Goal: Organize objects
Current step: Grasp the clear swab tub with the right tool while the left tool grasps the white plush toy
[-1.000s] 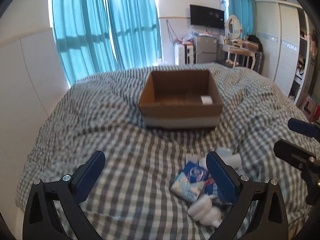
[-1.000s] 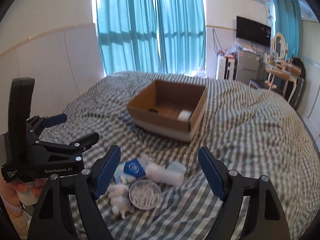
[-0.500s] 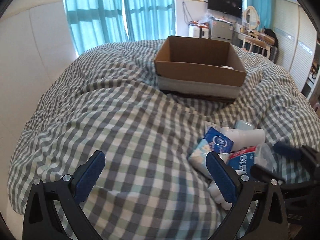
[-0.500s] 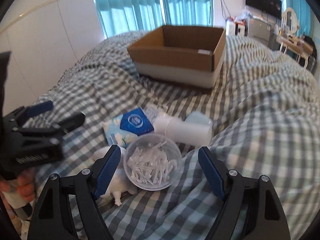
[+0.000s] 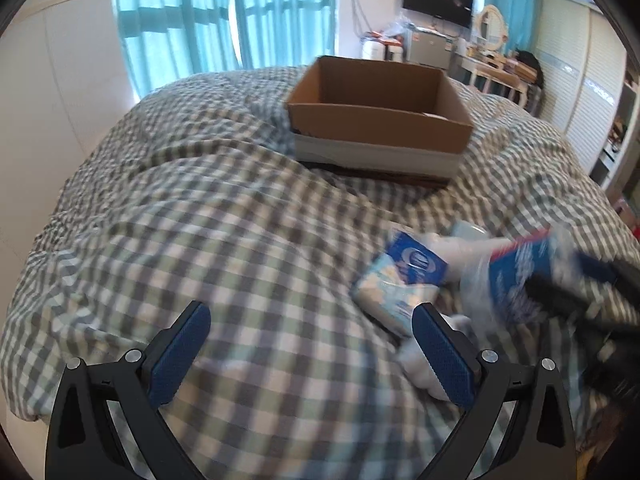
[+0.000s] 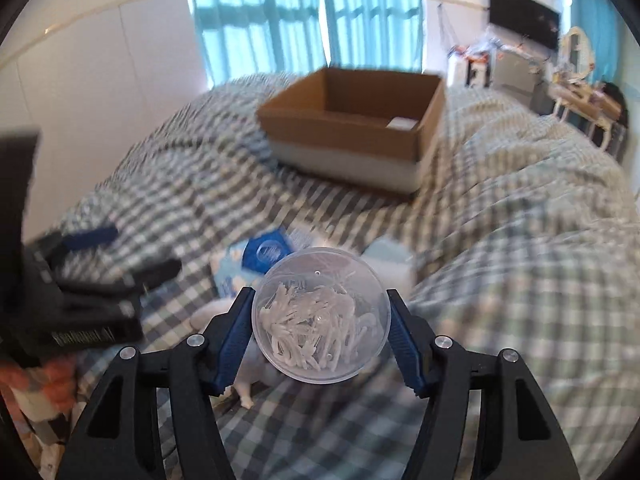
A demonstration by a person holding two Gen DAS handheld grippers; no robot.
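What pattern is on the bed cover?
The bed cover is a grey, white and pale green check, shown best in the left wrist view.

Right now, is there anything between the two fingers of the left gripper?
No, in the left wrist view the left gripper stands wide open over bare checked blanket, with nothing between its fingers.

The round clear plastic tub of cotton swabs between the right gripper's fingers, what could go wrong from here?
1. The round clear plastic tub of cotton swabs is smooth and curved; the right gripper is closing on its sides, so it may squirt out.
2. It sits on the soft checked duvet against the blue-and-white tissue pack, which could shift or tip it.
3. The open left gripper is close by and may collide.
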